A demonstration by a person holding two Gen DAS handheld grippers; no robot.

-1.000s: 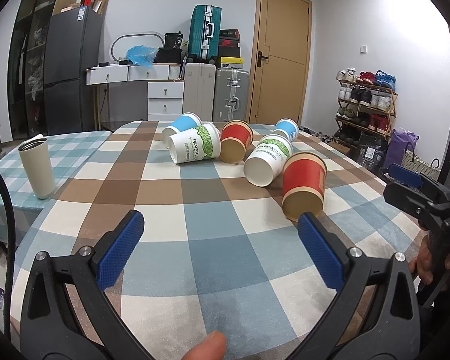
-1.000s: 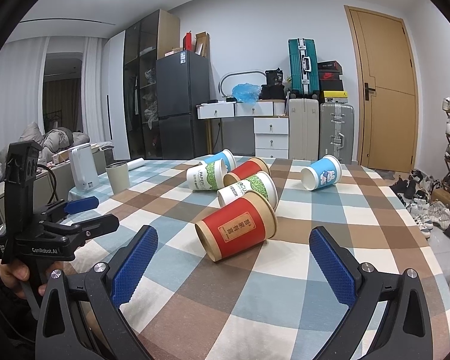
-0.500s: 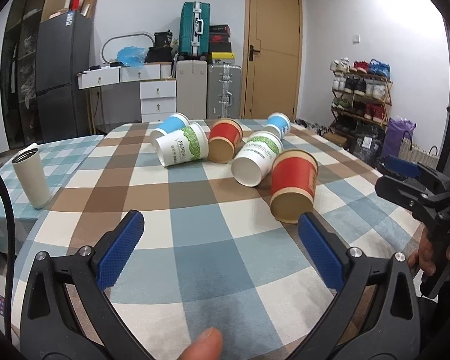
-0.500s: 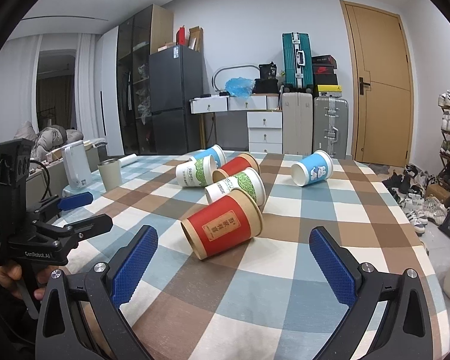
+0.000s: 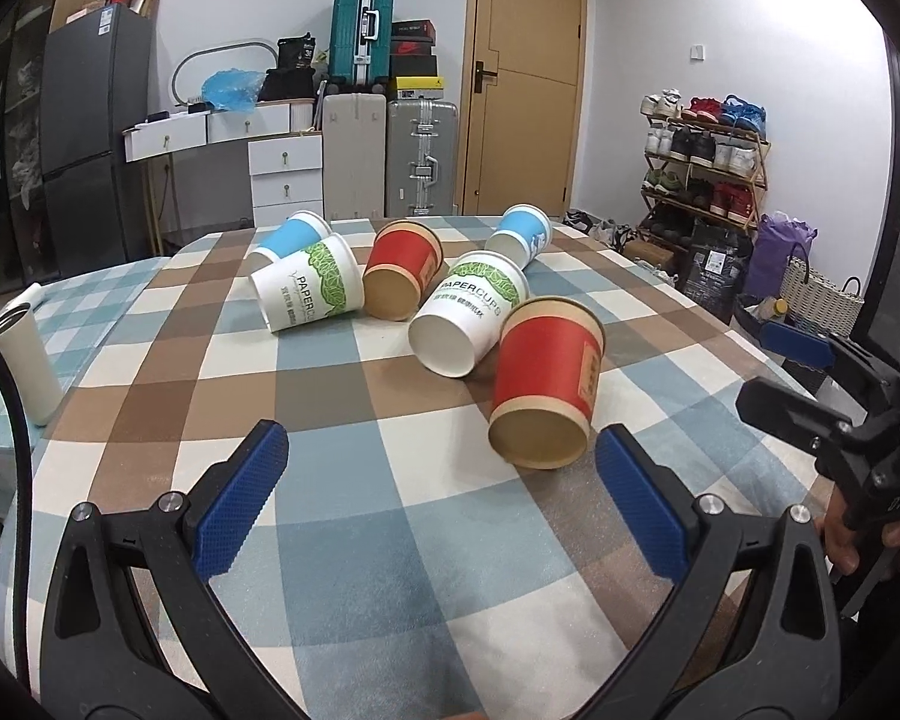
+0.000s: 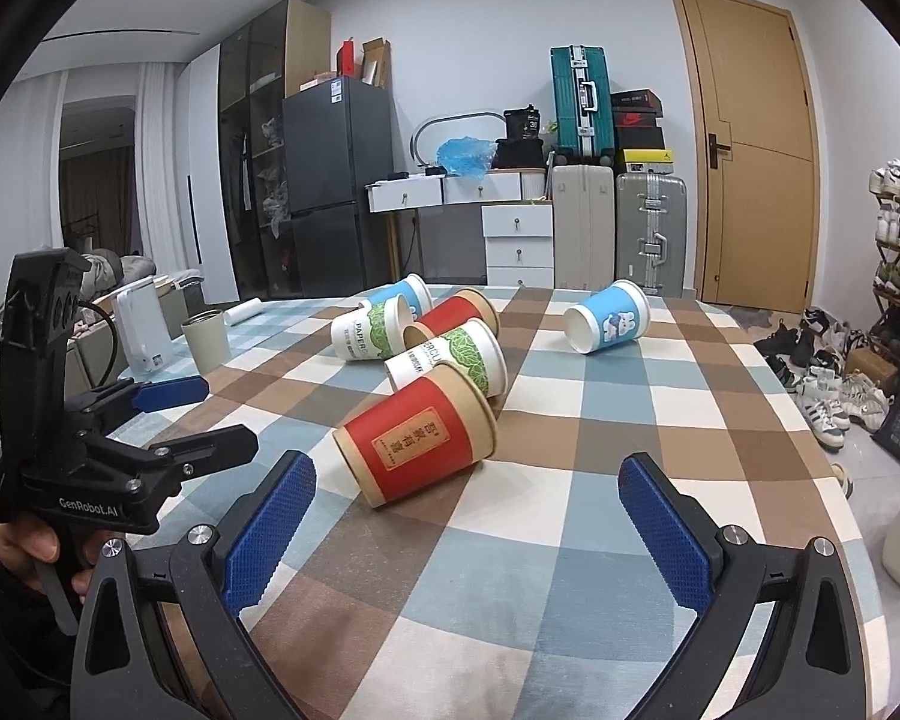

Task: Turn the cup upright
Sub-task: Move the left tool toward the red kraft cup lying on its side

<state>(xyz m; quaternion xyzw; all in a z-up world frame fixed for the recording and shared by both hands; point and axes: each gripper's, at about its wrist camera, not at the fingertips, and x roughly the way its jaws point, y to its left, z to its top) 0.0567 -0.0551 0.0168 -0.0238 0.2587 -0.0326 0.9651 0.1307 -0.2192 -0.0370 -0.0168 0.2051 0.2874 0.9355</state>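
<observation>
I saw the nearest red cup lying on its side on the checked tabletop, kraft-brown bands at both ends, a label on its wall, touching a white-and-green cup. My left hand-held gripper and right hand-held gripper hung released, grasping nothing.
</observation>
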